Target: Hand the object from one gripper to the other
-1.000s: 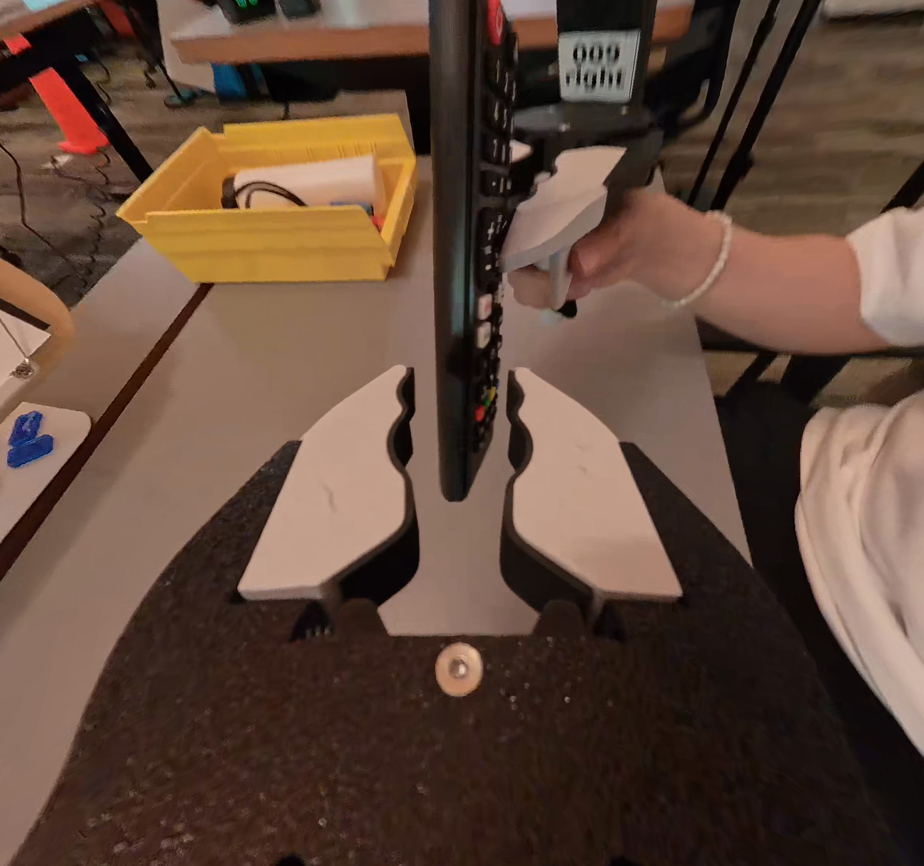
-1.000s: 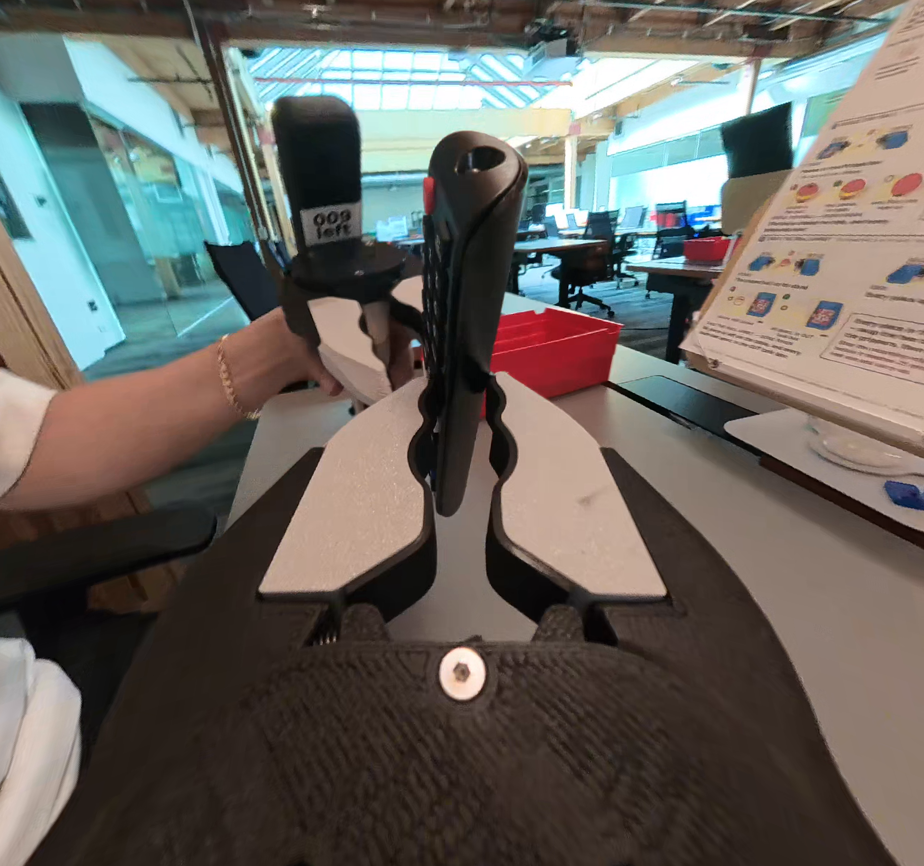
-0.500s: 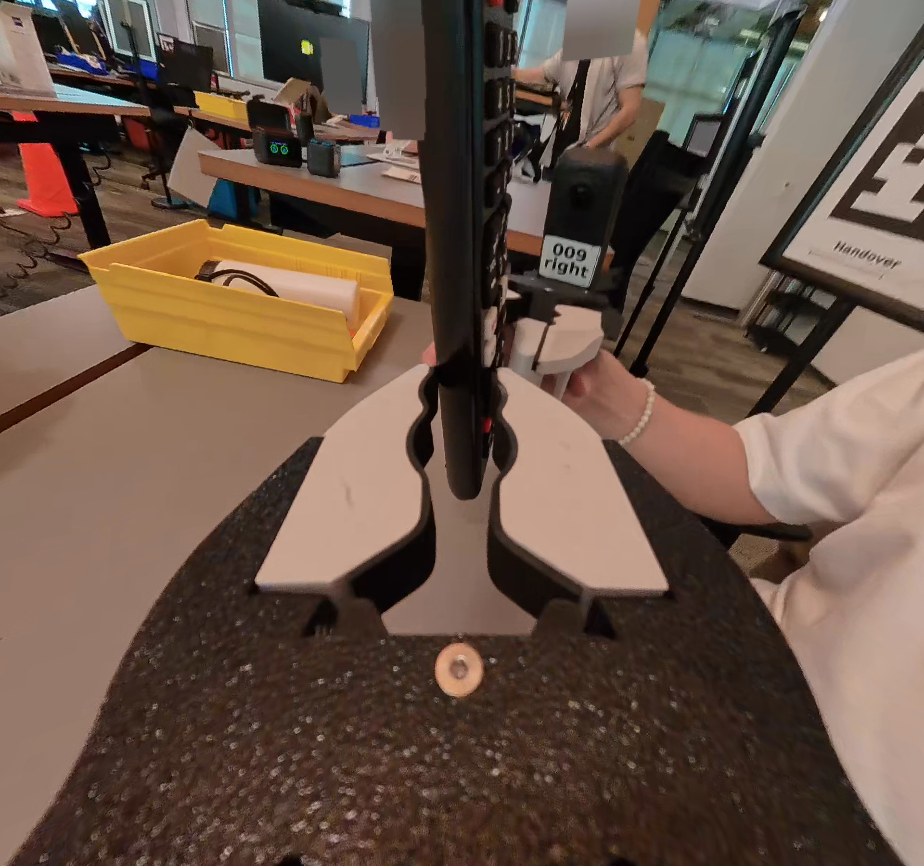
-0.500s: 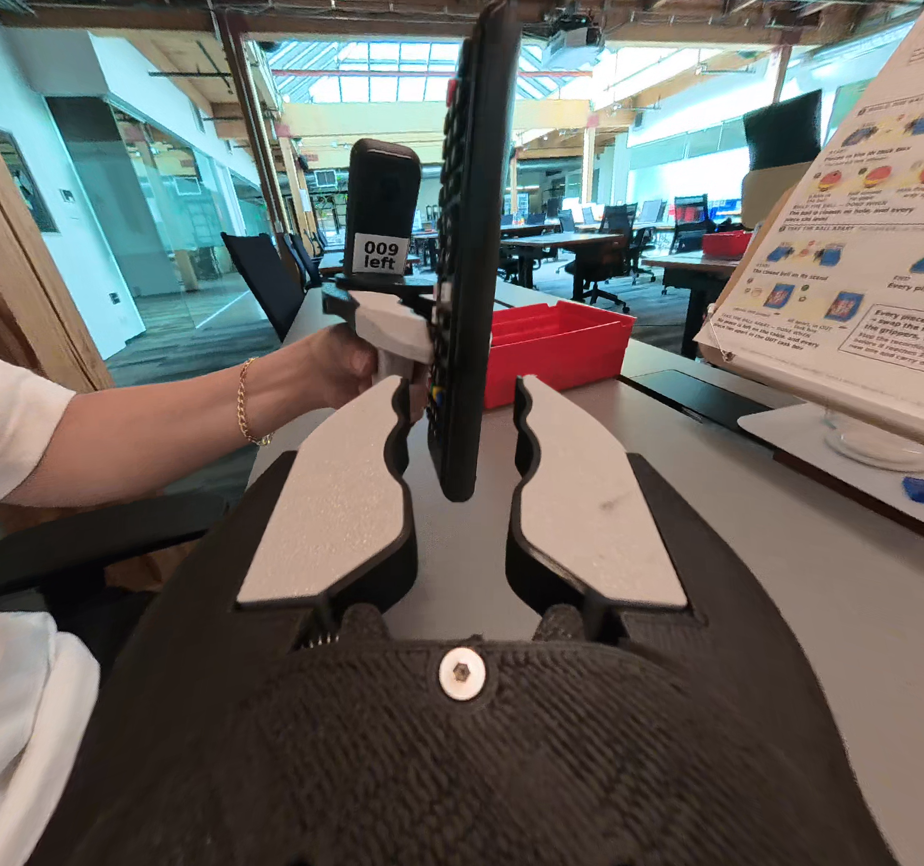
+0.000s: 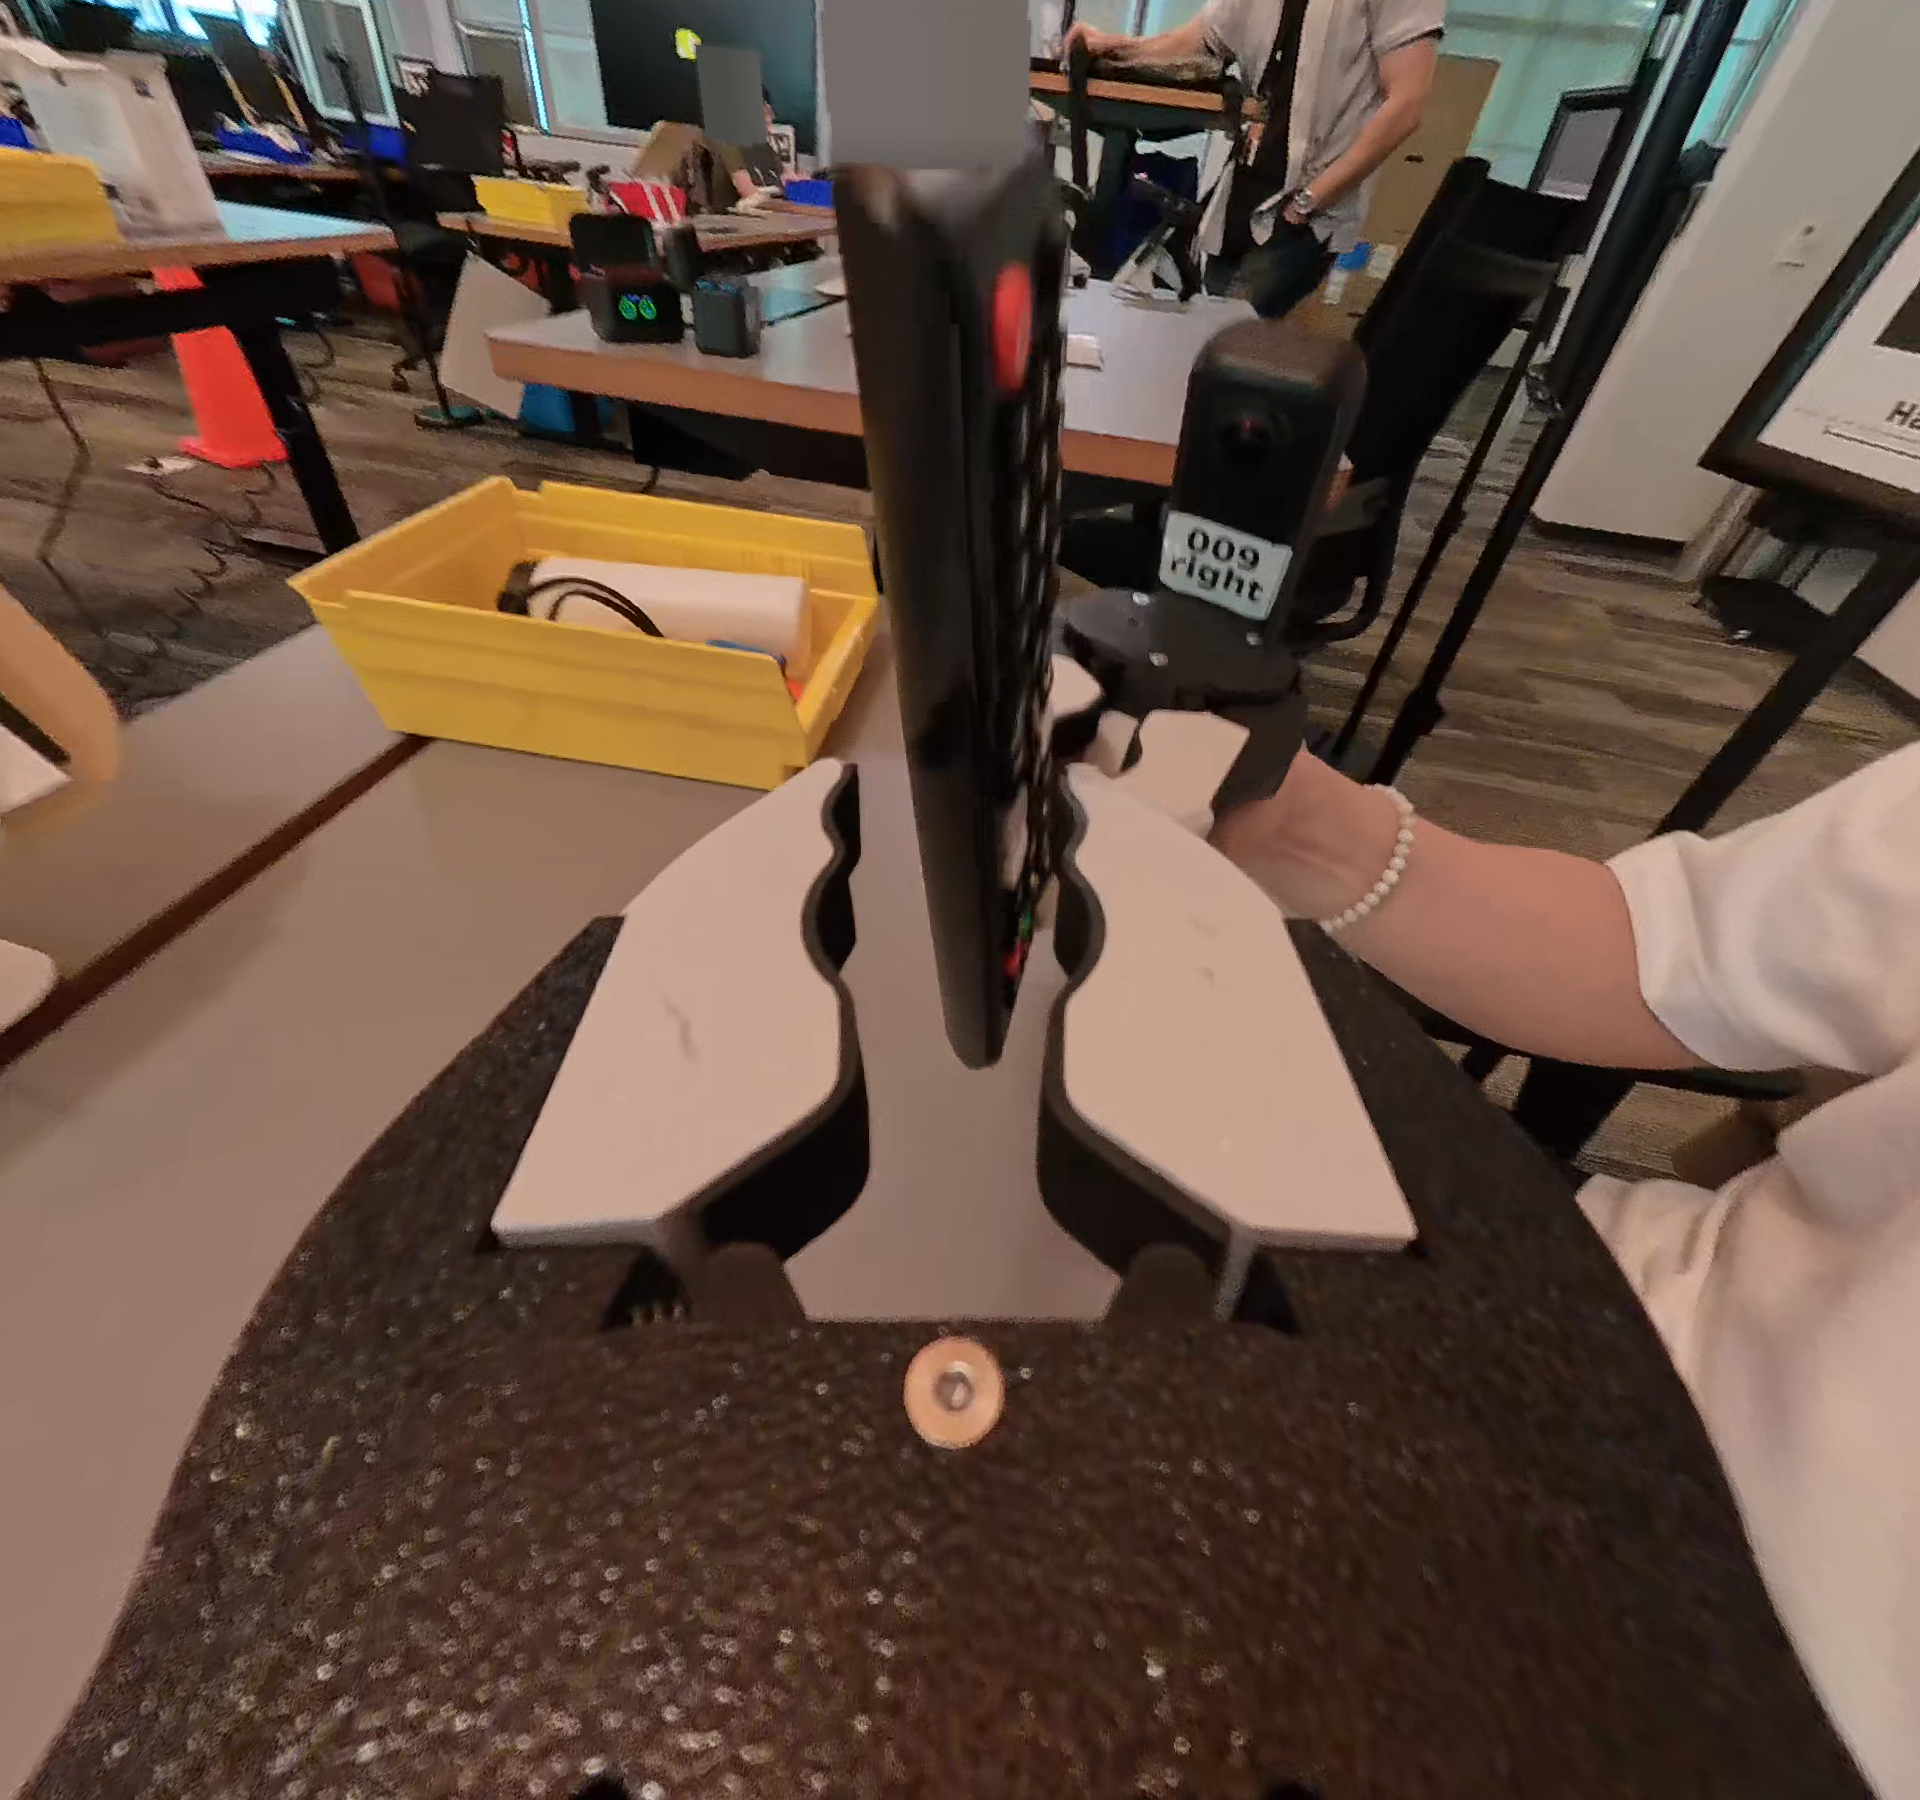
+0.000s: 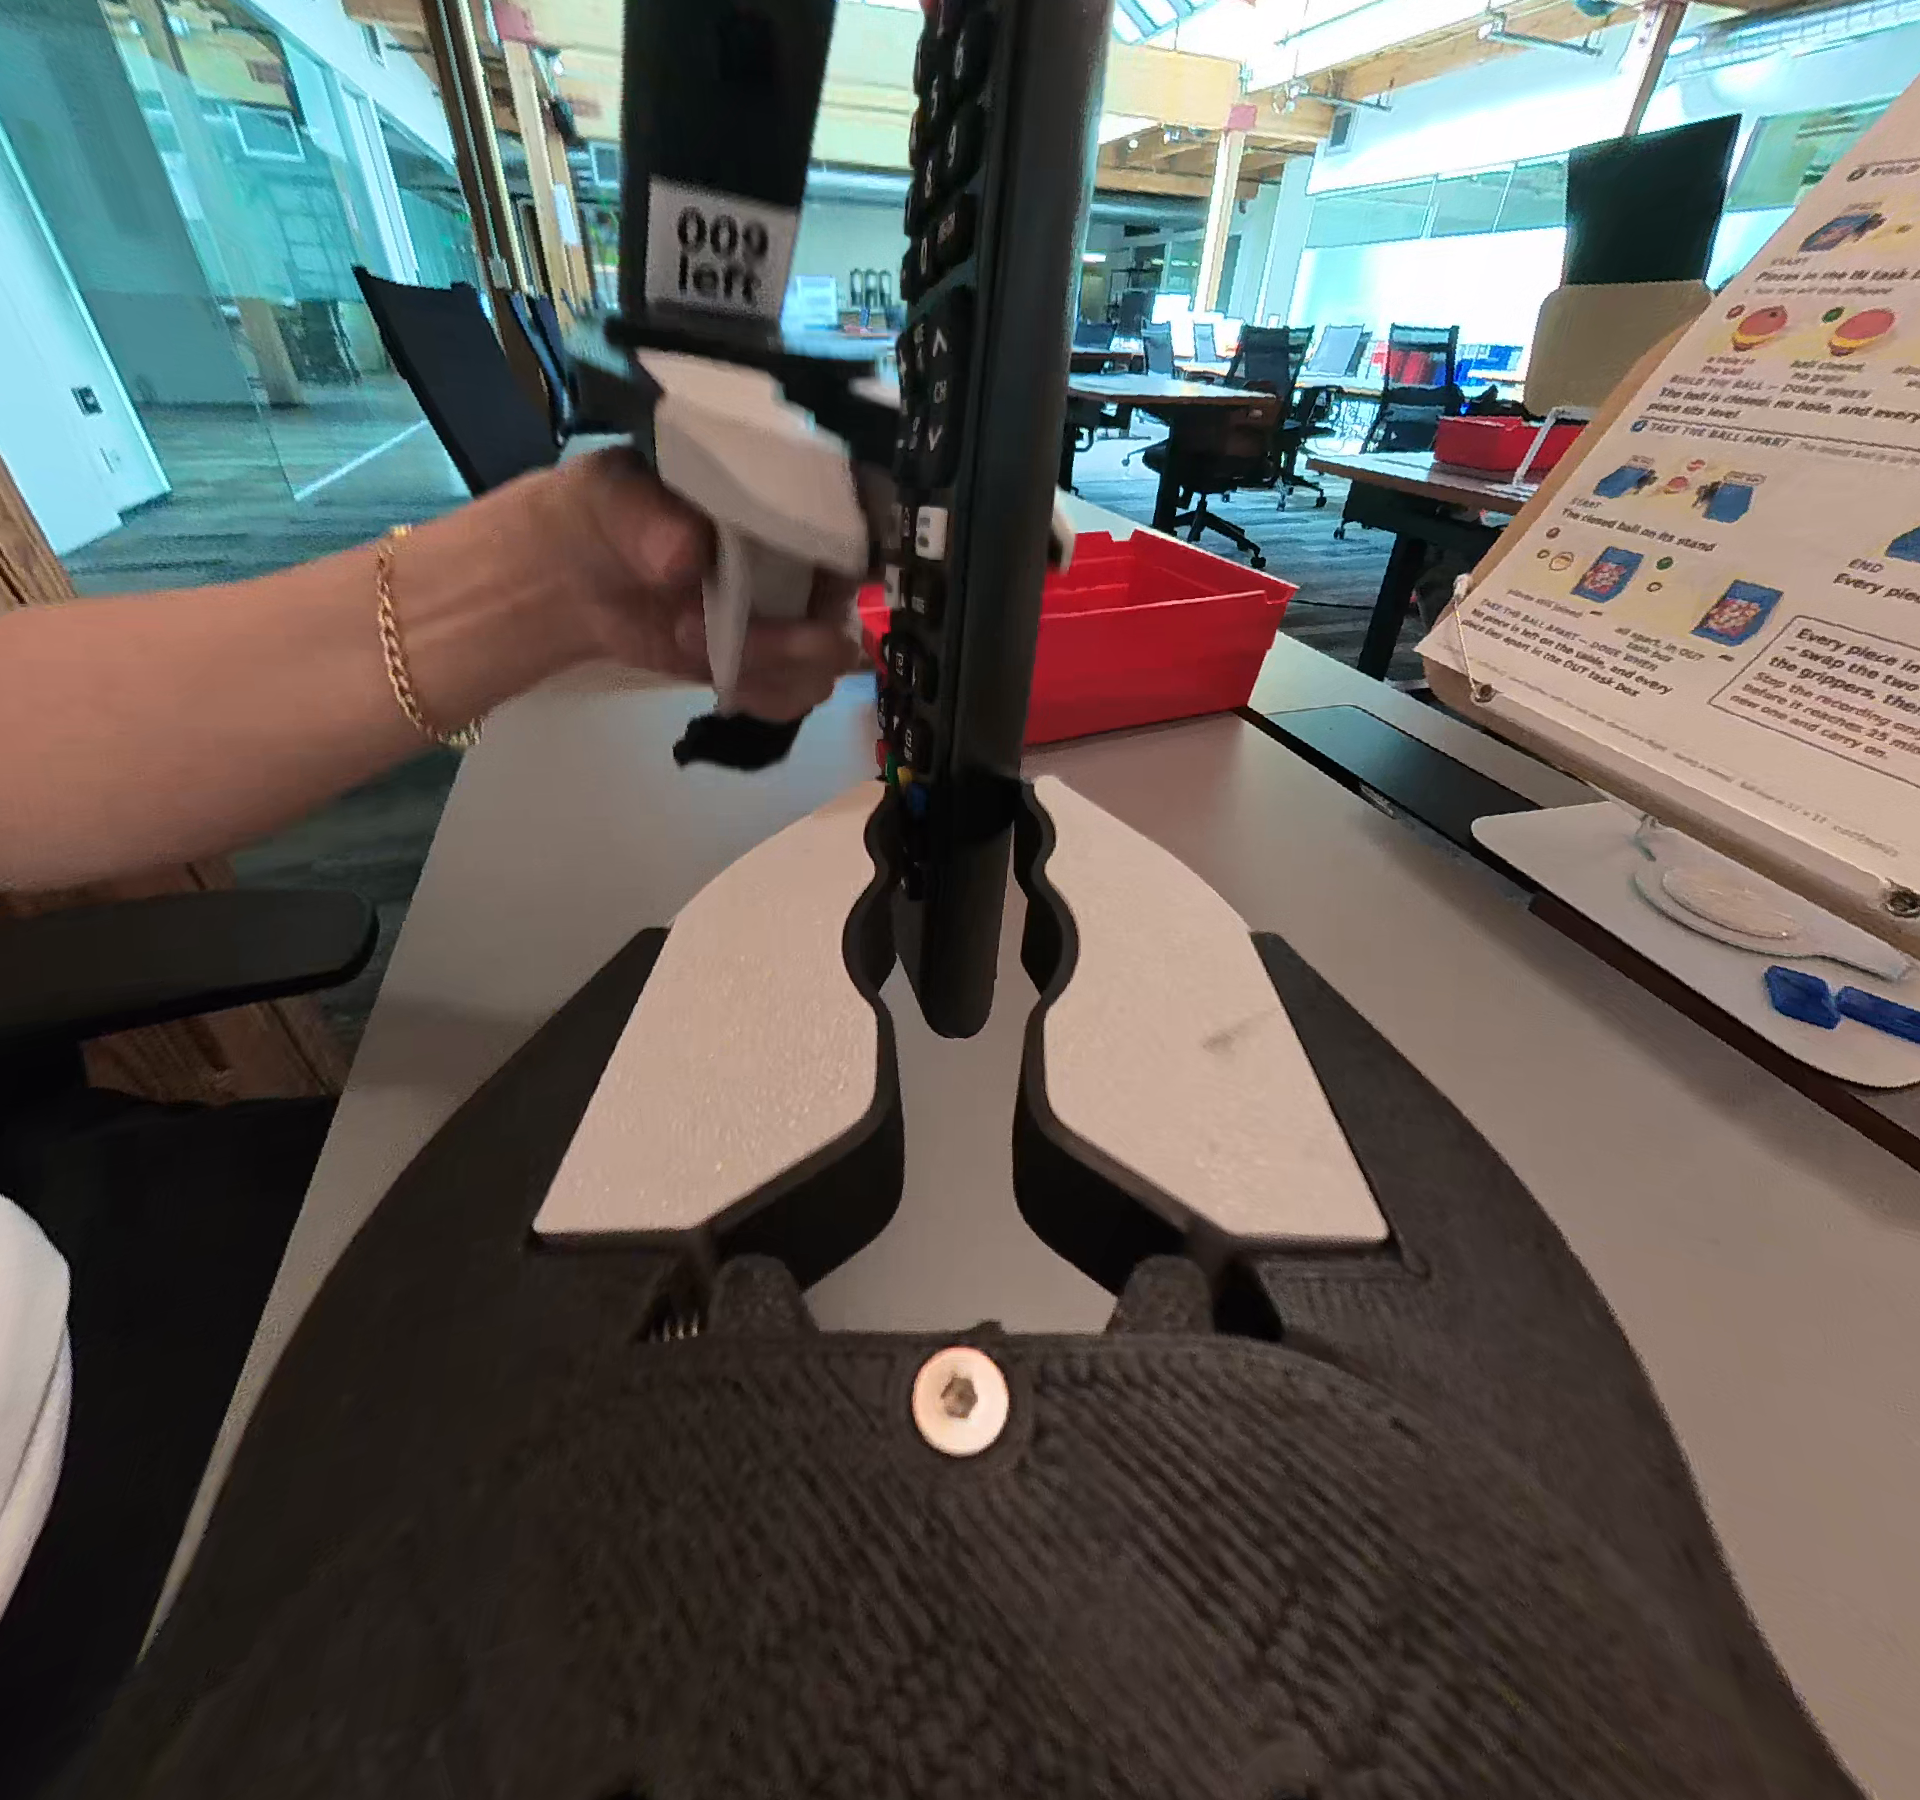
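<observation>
A black remote control (image 5: pixel 956 503) with a red button near its top stands upright between both grippers. In the left wrist view my left gripper (image 5: pixel 956 794) is open: there is a gap on the remote's left side, and its button face rests near the right finger. In the right wrist view my right gripper (image 6: pixel 951 805) is shut on the remote (image 6: pixel 1008 296), with both fingers pressed against its lower end. The left gripper (image 6: pixel 769 493) shows there straddling the remote's middle. The right gripper (image 5: pixel 1174 742) shows just behind the remote in the left wrist view.
A yellow bin (image 5: pixel 582 701) with a white box and cable stands on the grey table (image 5: pixel 312 971) at the far left. A red bin (image 6: pixel 1143 649) stands behind the remote. An instruction board on a stand (image 6: pixel 1714 503) and blue pieces (image 6: pixel 1839 1007) are at the right. A person (image 5: pixel 1340 88) stands far behind. The tips of one gripper are about 5 cm away from the tips of the other.
Half a second ago the left gripper was shut on the remote and the right was open. Now the right is shut on it and the left has opened.
</observation>
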`<state>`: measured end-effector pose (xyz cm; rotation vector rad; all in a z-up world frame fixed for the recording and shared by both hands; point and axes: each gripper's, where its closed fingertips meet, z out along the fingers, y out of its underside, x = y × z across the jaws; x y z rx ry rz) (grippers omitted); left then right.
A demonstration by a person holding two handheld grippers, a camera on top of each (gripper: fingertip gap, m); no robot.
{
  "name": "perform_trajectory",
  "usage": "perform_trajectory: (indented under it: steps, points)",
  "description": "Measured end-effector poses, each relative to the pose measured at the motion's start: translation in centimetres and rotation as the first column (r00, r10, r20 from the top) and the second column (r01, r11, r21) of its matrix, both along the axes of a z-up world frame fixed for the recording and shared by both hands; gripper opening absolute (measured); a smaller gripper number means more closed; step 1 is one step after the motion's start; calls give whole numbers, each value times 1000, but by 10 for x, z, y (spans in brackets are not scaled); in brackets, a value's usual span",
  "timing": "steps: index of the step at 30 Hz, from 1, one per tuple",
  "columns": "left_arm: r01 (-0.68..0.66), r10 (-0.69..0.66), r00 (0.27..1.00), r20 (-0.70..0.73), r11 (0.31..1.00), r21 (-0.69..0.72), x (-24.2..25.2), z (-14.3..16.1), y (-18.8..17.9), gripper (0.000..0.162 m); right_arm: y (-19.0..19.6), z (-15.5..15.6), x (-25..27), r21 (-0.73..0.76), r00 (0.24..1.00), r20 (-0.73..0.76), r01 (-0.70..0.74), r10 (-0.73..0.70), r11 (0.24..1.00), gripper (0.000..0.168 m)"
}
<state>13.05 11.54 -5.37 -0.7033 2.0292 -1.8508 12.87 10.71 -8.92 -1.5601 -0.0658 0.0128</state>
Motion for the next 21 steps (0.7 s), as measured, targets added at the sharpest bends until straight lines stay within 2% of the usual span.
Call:
perform_trajectory:
  steps: [4, 10, 12, 16, 17, 21]
  points:
    - [-24, 23, 999, 45, 1000, 20, 1, 25, 6, 34, 4, -12, -3, -76, 999, 50, -3, 7, 997, 20]
    - [13, -13, 1000, 22, 999, 31, -2, 27, 5, 26, 8, -14, -7, -66, 997, 77, -7, 12, 998, 21]
    - [1, 0, 1000, 16, 999, -33, -1, 32, 8, 25, 6, -8, -6, -21, 997, 73, 7, -5, 1000, 22]
    - [-92, 89, 996, -27, 981, -171, 13, 40, 20, 24, 4, 2, 3, 45, 996, 58, 69, -71, 997, 48]
    - [-128, 120, 991, -54, 970, -208, 18, 40, 24, 24, 4, 3, 4, 48, 993, 77, 90, -93, 995, 56]
    - [-246, 180, 962, -203, 895, -373, 32, 37, 34, 25, 8, 4, 15, 48, 946, 217, 237, -242, 970, 66]
